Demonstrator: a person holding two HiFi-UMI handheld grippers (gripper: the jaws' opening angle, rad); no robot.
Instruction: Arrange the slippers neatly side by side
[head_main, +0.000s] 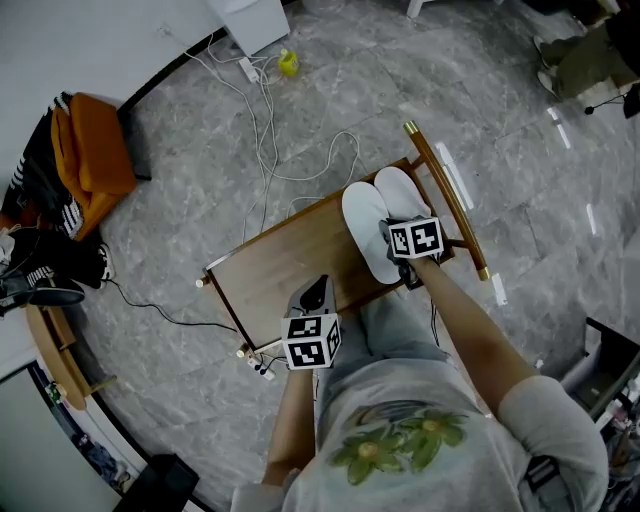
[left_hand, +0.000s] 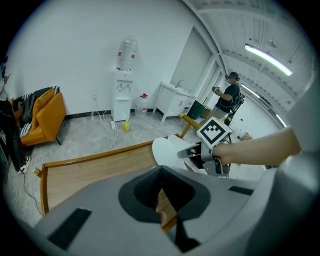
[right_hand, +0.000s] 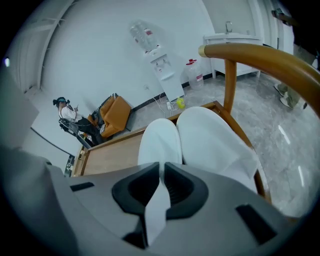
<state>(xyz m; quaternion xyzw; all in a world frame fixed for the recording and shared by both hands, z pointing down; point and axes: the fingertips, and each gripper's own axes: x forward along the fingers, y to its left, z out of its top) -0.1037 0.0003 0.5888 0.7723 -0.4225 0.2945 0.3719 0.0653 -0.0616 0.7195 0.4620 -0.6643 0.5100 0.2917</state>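
Note:
Two white slippers lie side by side at the far right end of the wooden table (head_main: 270, 265), toes pointing away from me. In the head view they are the left slipper (head_main: 364, 225) and the right slipper (head_main: 402, 192). My right gripper (head_main: 390, 233) sits at their heel end. Its jaws are shut on the heel edge of the left slipper (right_hand: 159, 142), with white material pinched between the pads (right_hand: 161, 175); the right slipper (right_hand: 215, 137) touches it alongside. My left gripper (head_main: 317, 290) hovers over the table's near edge, jaws shut with nothing in them (left_hand: 161, 172).
A curved wooden rail (head_main: 445, 195) rises just right of the slippers. Cables (head_main: 265, 130) trail across the marble floor beyond the table, near a yellow object (head_main: 288, 63). An orange armchair (head_main: 90, 150) stands far left, a water dispenser (left_hand: 122, 95) by the wall. A person (left_hand: 227, 97) stands beyond.

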